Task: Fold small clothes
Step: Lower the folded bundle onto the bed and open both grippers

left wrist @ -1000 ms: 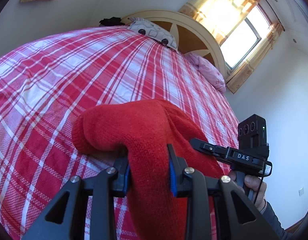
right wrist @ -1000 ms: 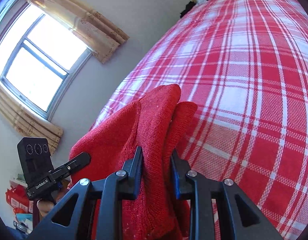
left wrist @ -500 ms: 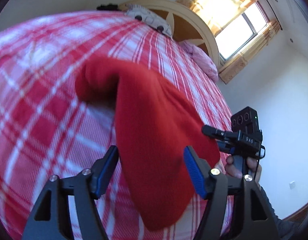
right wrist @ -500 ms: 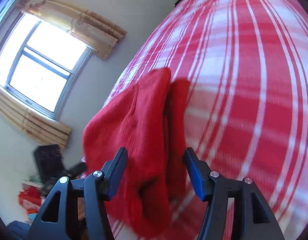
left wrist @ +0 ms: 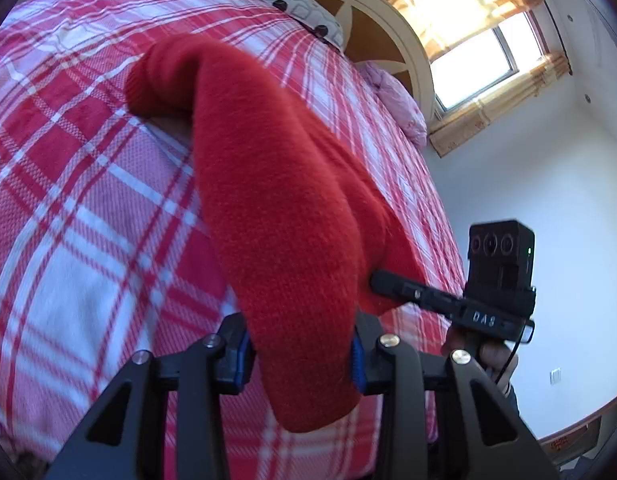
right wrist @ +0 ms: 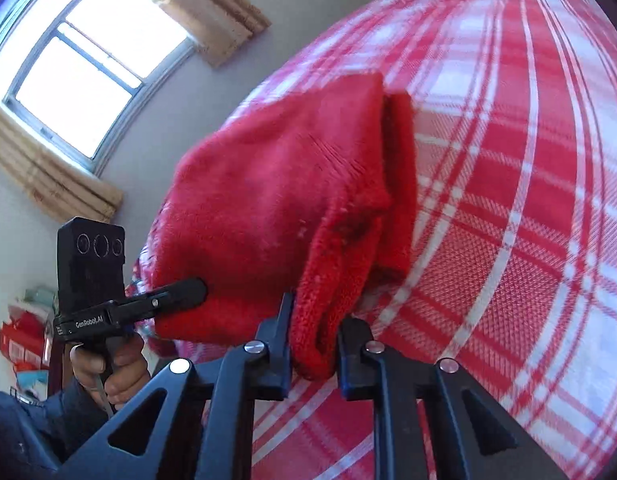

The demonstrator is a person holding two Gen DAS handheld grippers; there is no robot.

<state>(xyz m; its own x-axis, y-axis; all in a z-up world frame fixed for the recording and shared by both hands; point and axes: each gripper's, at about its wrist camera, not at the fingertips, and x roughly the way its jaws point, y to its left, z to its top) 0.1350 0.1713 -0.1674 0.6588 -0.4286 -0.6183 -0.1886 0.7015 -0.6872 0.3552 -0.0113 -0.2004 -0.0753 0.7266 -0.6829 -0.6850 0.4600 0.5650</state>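
Note:
A red knitted garment (left wrist: 276, 200) lies bunched on the red-and-white checked bedcover (left wrist: 88, 240), folded over itself with a rolled end at the far side. My left gripper (left wrist: 300, 360) has its jaws closing, and its blue pads press the near end of the garment from both sides. In the right wrist view my right gripper (right wrist: 314, 348) is also closing and pinches a thick folded edge of the garment (right wrist: 292, 184). Each gripper shows in the other's view, the right gripper (left wrist: 382, 282) and the left gripper (right wrist: 196, 288), with their tips at the cloth.
A cream and wood headboard (left wrist: 388, 20) stands at the far end of the bed with a grey patterned pillow (left wrist: 304, 12) and a pink pillow (left wrist: 396, 100). A curtained window (right wrist: 80, 60) is in the wall beside the bed. Red and white clutter (right wrist: 24, 320) sits on the floor.
Both grippers held the garment a second ago, opened wide half a second ago, and have now closed on it again. The garment lies further out over the bed.

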